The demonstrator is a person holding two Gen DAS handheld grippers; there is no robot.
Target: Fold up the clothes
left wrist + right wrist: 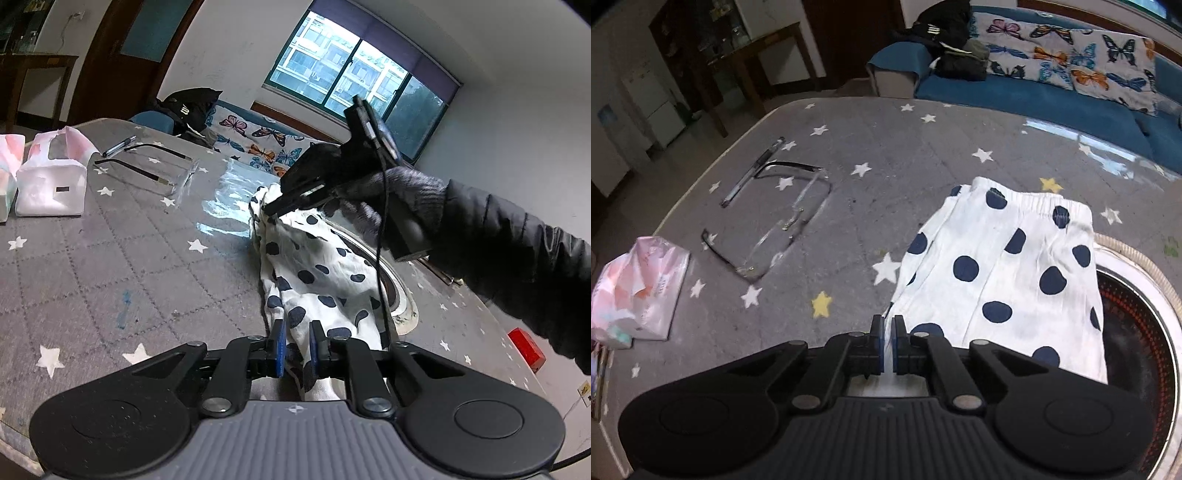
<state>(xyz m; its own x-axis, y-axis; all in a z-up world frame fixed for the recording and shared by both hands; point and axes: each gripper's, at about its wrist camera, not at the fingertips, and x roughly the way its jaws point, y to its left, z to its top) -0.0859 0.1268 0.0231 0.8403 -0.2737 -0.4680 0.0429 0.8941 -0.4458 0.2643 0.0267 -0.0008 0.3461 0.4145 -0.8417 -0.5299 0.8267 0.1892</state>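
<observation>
Garment (1004, 273) was white fabric with large navy dots, elastic gathered waistband at its far edge in the right wrist view; it lay partly on the grey star-print table (849, 221) and partly over a round metal-rimmed inset (1137, 317) in the table top; in the left wrist view the cloth (314, 266) was lifted and bunched into a stretched ridge between the two tools, creased along its length; left tool (295, 349) had its blue pads (280, 347) pinched on a fold of the cloth at the near end; right tool (275, 206) was clamped on the cloth's far raised corner, held by a dark-gloved hand (399, 206) with a black sleeve (517, 258); in its own camera the right tool (887, 343) showed its pads nearly together with a thin white strip between them; elsewhere on the table: glasses (775, 221), a pen (753, 171) beside them, a pink-white bag (639, 284) near the left edge; butterfly-print sofa (1071, 62) behind the table.
</observation>
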